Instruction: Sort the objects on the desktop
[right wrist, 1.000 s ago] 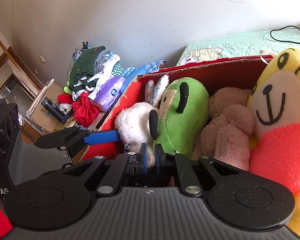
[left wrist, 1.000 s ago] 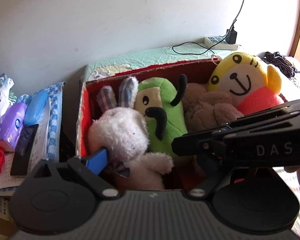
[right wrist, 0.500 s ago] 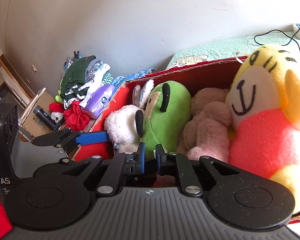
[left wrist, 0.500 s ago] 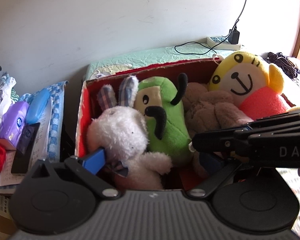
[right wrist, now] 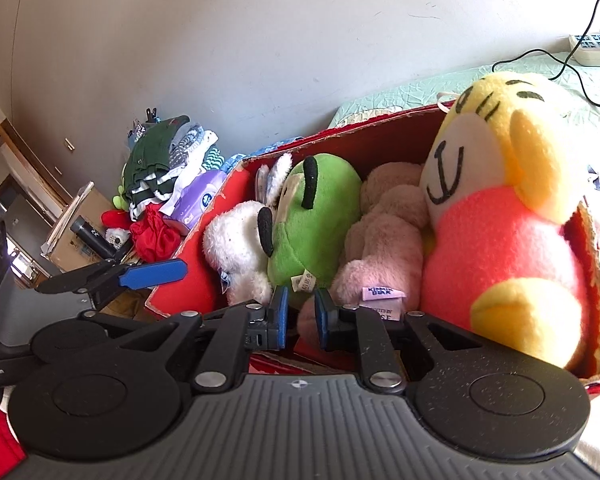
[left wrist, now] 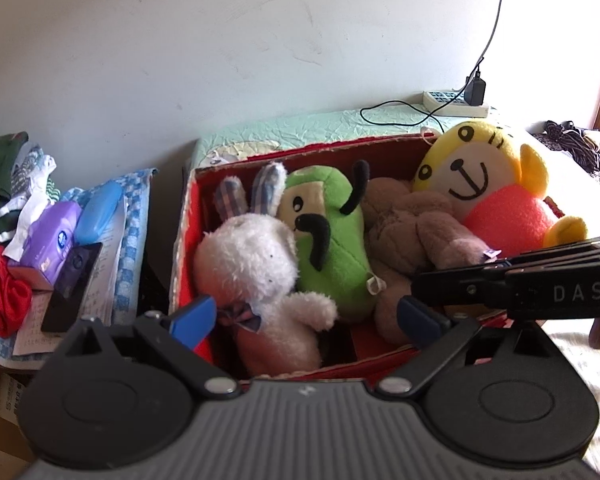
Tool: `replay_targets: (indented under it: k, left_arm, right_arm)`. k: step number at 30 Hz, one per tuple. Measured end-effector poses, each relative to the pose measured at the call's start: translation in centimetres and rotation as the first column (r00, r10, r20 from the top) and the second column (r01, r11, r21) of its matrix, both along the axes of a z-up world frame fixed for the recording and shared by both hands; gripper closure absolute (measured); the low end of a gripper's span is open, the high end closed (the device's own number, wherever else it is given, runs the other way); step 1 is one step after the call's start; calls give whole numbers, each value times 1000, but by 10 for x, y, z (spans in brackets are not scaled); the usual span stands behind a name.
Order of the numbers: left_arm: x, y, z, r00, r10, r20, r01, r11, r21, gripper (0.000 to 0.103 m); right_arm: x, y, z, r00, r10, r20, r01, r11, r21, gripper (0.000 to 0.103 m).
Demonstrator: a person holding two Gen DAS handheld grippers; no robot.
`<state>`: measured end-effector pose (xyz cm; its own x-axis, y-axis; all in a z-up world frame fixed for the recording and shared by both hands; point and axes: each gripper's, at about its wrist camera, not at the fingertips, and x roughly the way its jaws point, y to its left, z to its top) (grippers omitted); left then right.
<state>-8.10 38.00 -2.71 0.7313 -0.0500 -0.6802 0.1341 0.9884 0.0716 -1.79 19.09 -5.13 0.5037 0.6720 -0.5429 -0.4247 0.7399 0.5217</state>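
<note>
- Four soft toys fill the red cardboard box [left wrist: 188,216]: fluffy white rabbit plush [left wrist: 256,264] leftmost, packed upright to fit.
- Left gripper [left wrist: 304,316] gapes wide, empty.
- Right gripper [right wrist: 300,316] nearly closed, gripping nothing.

I'm working in what looks like a lived-in home bedroom: a red cardboard box [left wrist: 182,236] packed with plush toys sits on a bed with a pale green quilted cover [left wrist: 320,132]. To my left, a heap of folded clothes [right wrist: 160,168] and a purple tissue pack [left wrist: 50,240] clutter a side surface. A power strip [left wrist: 454,103] with a plugged charger rests by the plain white wall.
</note>
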Motion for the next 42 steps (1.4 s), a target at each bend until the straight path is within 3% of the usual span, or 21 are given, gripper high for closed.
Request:
replay_targets:
  k: [4,10,11,14,21,25,30,33,42]
  left_arm:
    - [-5,-8,2,1000,15,10,-15,1000,16,5]
    - [-9,-16,3,998,61,12,-61,998,26,6]
    - [-9,-15,3,997,73,6,-73,997,10,6]
    - [-6,-4,2,995,77,-65,-87,983,-164,6]
    - [-11,-27,6,995,88,-53,-95,986,-138,6]
    - [-14,-40,15,994,104,-30,-107,987,-124,6]
    - [-18,-66,42,993,100,58,-91,987,-135,6]
    - [-15,-90,55,992,83,96,-67,986,-155,6]
    - [8,-172,61,993,-18,118,45,971,-234,7]
  right_arm:
    - [-1,-5,0,1000,16,6,-16,1000,3,88]
    - [6,-11,0,998,58,-38,-59,998,-38,97]
    - [4,-10,1,997,75,-18,-76,994,-73,97]
    - [5,-16,1,995,92,-29,-93,993,-65,95]
    - [10,-33,-1,987,147,-62,-150,988,-35,96]
    - [1,-47,7,985,170,26,-170,986,1,96]
    - [-3,-90,24,980,130,151,-149,981,123,88]
    - [2,-123,31,982,75,176,-108,977,184,88]
    - [34,-226,13,991,-111,78,89,966,242,88]
